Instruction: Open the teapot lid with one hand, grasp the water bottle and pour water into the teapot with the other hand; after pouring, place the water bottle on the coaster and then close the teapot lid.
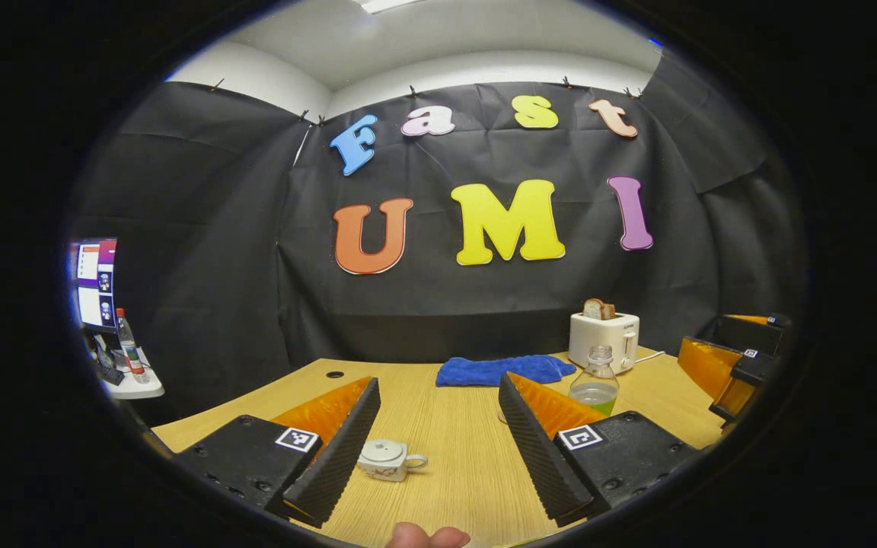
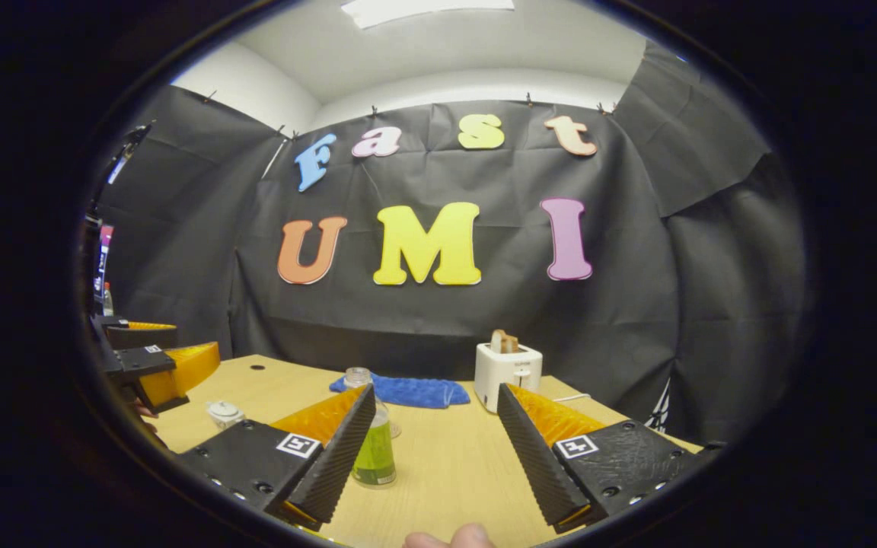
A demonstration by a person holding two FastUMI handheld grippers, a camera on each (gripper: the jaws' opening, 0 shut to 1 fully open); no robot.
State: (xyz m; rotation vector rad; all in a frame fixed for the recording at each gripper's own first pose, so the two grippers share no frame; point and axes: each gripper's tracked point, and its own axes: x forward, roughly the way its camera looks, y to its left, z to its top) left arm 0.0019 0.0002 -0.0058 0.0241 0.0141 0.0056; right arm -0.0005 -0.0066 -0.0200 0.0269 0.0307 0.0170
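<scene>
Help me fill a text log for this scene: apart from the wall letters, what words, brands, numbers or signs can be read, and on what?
None can be read.
Toaster: small mark on its front, too small to read.
Water bottle: any print is blurred.
Monitor: too small to read.
Square markers: coded patterns, no words.
</scene>
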